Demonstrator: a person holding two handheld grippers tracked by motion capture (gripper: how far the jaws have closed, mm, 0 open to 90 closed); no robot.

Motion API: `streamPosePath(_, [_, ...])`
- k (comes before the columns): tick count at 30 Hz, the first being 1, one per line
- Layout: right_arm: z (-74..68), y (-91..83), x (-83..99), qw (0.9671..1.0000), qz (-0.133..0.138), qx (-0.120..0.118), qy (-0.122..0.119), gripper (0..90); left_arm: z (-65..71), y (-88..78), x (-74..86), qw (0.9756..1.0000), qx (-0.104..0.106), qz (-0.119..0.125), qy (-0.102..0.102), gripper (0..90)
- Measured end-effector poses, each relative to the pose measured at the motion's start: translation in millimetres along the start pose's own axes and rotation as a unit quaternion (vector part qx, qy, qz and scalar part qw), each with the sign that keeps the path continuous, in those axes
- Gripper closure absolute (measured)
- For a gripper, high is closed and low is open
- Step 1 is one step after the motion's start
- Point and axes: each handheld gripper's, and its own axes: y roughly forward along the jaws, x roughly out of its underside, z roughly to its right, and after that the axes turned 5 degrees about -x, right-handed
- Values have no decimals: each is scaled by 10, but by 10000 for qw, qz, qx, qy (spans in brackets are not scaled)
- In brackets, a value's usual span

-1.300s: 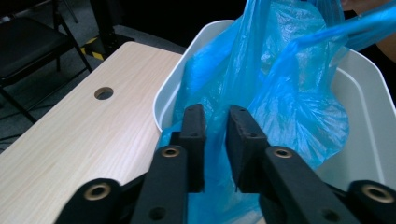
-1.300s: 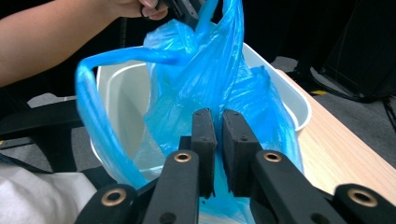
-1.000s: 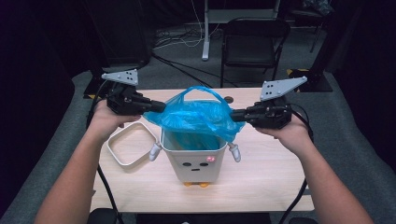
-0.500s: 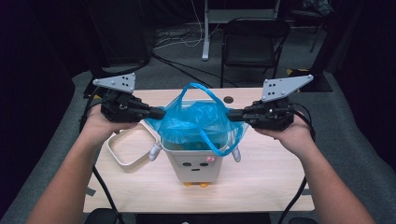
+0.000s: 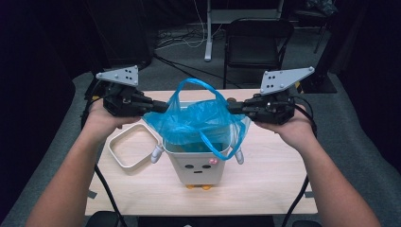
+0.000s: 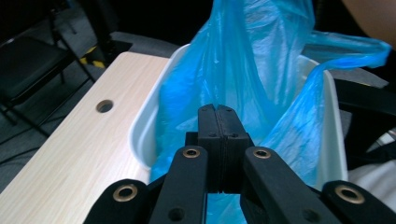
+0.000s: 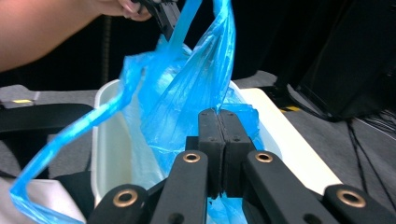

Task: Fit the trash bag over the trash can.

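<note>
A: What differs from a second ago?

B: Both hands sit higher in the high view, and the blue bag (image 5: 198, 124) has been drawn up and stretched wider out of the white bin (image 5: 196, 163). The bin and the white lid (image 5: 130, 151) haven't moved on the bench (image 5: 265, 184).

A: And the grips?

B: The left hand-held gripper (image 5: 163, 107) is clenched on the bag's edge at 9 o'clock; in the left gripper view its jaws meet with blue film pinched between them (image 6: 218, 140). Its jaws closed a little further in the last half second. The right hand-held gripper (image 5: 231, 107) is clenched on the bag at 3 o'clock, film caught between its jaws (image 7: 218, 140).

A: How does the bag lie?

B: Its lower part hangs in the bin at the bench's middle, mouth upward. Its long axis runs 9 to 3 between the grippers. Farther back, one handle loop (image 5: 198, 87) stands up toward 12.
</note>
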Motion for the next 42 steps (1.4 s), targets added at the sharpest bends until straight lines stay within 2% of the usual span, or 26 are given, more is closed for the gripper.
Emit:
streamPosePath(1, [24, 1, 5, 10000, -11, 38, 17, 890, 0, 0, 0, 10000, 0, 0, 0, 896])
streamPosePath(2, [52, 2, 13, 10000, -28, 76, 46, 890, -60, 5, 16, 9999, -88, -32, -75, 896])
streamPosePath(5, [133, 16, 50, 9997, -89, 197, 139, 890, -137, 30, 58, 9997, -177, -48, -145, 896])
streamPosePath(10, [206, 73, 119, 9993, -181, 239, 230, 890, -222, 98, 131, 9993, -243, -111, -250, 896])
streamPosePath(16, [351, 245, 225, 9983, -346, 314, 342, 890, -375, 273, 252, 9981, -357, -217, -444, 896])
streamPosePath(18, [374, 272, 236, 9981, -368, 329, 356, 890, -394, 297, 268, 9980, -380, -251, -437, 896])
streamPosePath(23, [489, 394, 288, 9972, -475, 379, 442, 890, -487, 372, 400, 9964, -468, -388, -584, 896])
streamPosePath(29, [559, 461, 353, 9959, -553, 475, 536, 890, -546, 422, 511, 9951, -471, -467, -729, 896])
streamPosePath(31, [594, 503, 413, 9947, -618, 512, 646, 890, -561, 475, 571, 9943, -449, -589, -771, 896])
streamPosePath(36, [655, 561, 527, 9923, -755, 585, 794, 890, -585, 550, 673, 9934, -378, -608, -897, 896])
streamPosePath(42, [687, 604, 659, 9900, -855, 621, 929, 893, -578, 627, 751, 9924, -330, -702, -951, 896])
